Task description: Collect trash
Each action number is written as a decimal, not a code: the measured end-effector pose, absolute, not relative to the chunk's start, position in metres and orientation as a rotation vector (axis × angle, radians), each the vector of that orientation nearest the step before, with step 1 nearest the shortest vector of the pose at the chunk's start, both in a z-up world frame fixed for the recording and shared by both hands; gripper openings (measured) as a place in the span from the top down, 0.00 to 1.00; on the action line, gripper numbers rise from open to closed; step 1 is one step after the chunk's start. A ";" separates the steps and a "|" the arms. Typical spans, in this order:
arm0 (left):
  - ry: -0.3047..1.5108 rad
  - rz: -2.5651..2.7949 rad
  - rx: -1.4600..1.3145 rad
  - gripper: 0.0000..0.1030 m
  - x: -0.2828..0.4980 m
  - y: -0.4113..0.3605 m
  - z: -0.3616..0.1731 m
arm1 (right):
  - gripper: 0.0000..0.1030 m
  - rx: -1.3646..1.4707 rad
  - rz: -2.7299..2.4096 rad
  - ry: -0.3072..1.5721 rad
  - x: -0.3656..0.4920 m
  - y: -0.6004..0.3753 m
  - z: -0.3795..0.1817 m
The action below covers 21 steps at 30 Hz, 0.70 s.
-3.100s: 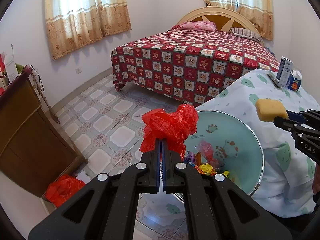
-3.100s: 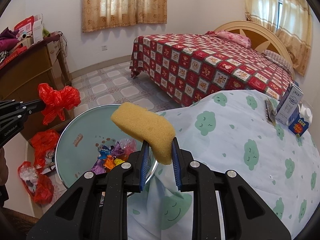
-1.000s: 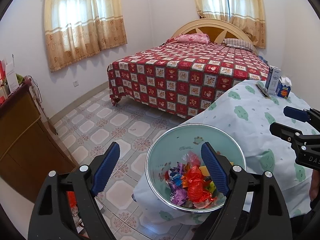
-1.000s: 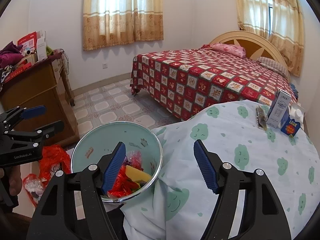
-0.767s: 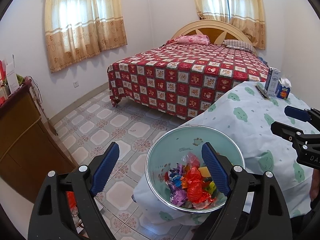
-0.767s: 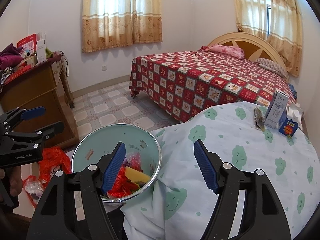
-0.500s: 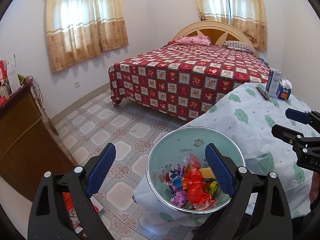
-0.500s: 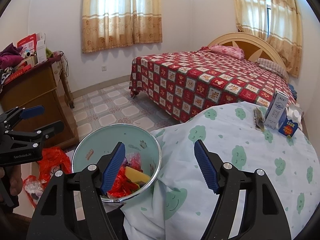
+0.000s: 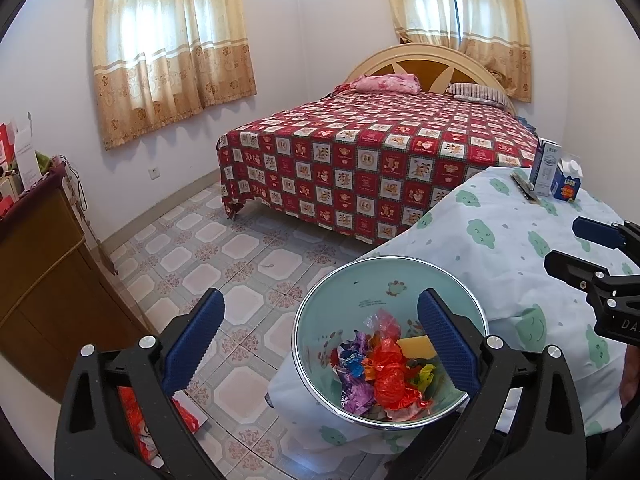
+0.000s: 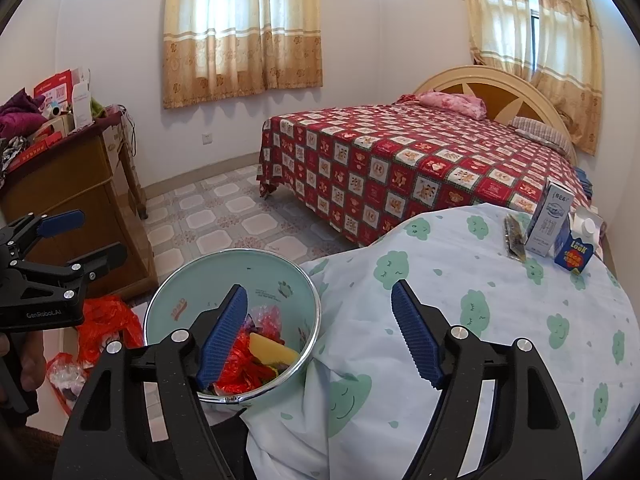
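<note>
While both hand-held grippers hang empty above the bin [image 9: 384, 280], the main risk is the bin itself: it sits tight against the draped cloth [image 10: 460, 320] at the worktop edge, and the fabric bunches under its rim. A gripper snagging that cloth on the next reach could tip it or drag it.

Left hand-held gripper [image 9: 320, 340]: jaws opening, already very wide, nothing between the pads; the bin is merely seen through the gap. Right hand-held gripper [image 10: 320, 332]: jaws partly apart and opening slightly, nothing held, straddling the bin rim and cloth edge in view only.

Second risk: what's left on the worktop. The white carton [image 10: 548, 220], blue carton [image 10: 574, 250] and a dark flat strip [image 10: 514, 236] stand close together at the far edge. Can't tell whether they're trash. A wide-jawed grab at one likely knocks its neighbour over.

Trash state: bin is pale green with a metal rim, roughly a third full. Crumpled red plastic [image 9: 390, 376], purple and blue wrappers [image 9: 354, 380], and a yellow sponge [image 10: 274, 350] lie on top, all loose and well below the rim. More red bags [image 10: 106, 320] lie on the floor beside the cabinet [image 10: 72, 188].
</note>
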<state>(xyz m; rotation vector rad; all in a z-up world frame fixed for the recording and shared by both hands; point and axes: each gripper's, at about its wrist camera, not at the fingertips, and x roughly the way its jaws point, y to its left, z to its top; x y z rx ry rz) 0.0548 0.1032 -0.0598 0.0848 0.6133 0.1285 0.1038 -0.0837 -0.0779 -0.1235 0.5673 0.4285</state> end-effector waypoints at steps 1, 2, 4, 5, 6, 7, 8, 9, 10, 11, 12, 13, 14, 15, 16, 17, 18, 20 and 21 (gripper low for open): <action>0.614 0.128 0.085 0.07 0.055 0.103 -0.059 | 0.28 -0.123 0.429 0.567 0.104 -0.084 -0.078; 0.615 0.127 0.084 0.07 0.055 0.103 -0.059 | 0.28 -0.123 0.429 0.568 0.104 -0.084 -0.078; 0.614 0.128 0.085 0.07 0.055 0.103 -0.060 | 0.28 -0.124 0.428 0.567 0.104 -0.084 -0.078; 0.614 0.128 0.086 0.07 0.055 0.103 -0.059 | 0.28 -0.123 0.427 0.567 0.103 -0.084 -0.078; 0.613 0.129 0.085 0.07 0.055 0.103 -0.060 | 0.28 -0.123 0.428 0.568 0.104 -0.084 -0.078; 0.613 0.128 0.085 0.07 0.055 0.103 -0.059 | 0.28 -0.122 0.429 0.567 0.104 -0.084 -0.078; 0.613 0.128 0.084 0.07 0.055 0.103 -0.060 | 0.28 -0.122 0.428 0.567 0.103 -0.084 -0.078; 0.612 0.129 0.085 0.07 0.055 0.103 -0.059 | 0.28 -0.122 0.427 0.567 0.103 -0.085 -0.078; 0.614 0.129 0.085 0.07 0.055 0.103 -0.060 | 0.28 -0.122 0.428 0.567 0.103 -0.085 -0.078; 0.614 0.132 0.086 0.06 0.055 0.103 -0.060 | 0.28 -0.122 0.427 0.568 0.103 -0.085 -0.078; 0.613 0.133 0.086 0.06 0.054 0.103 -0.060 | 0.28 -0.121 0.428 0.567 0.103 -0.086 -0.078; 0.612 0.134 0.086 0.06 0.055 0.103 -0.059 | 0.28 -0.121 0.428 0.566 0.103 -0.085 -0.078; 0.611 0.135 0.084 0.06 0.055 0.104 -0.058 | 0.28 -0.122 0.428 0.567 0.103 -0.085 -0.078; 0.610 0.136 0.083 0.06 0.055 0.104 -0.057 | 0.28 -0.122 0.428 0.567 0.103 -0.085 -0.078; 0.609 0.140 0.084 0.06 0.055 0.104 -0.056 | 0.28 -0.121 0.428 0.567 0.104 -0.085 -0.078; 0.608 0.143 0.086 0.06 0.055 0.105 -0.056 | 0.28 -0.121 0.428 0.567 0.103 -0.086 -0.078; 0.607 0.145 0.087 0.06 0.055 0.106 -0.056 | 0.28 -0.121 0.427 0.567 0.103 -0.086 -0.078; 0.603 0.149 0.086 0.06 0.056 0.107 -0.055 | 0.28 -0.122 0.427 0.566 0.103 -0.086 -0.078; 0.601 0.149 0.088 0.06 0.055 0.107 -0.055 | 0.28 -0.122 0.428 0.566 0.103 -0.085 -0.078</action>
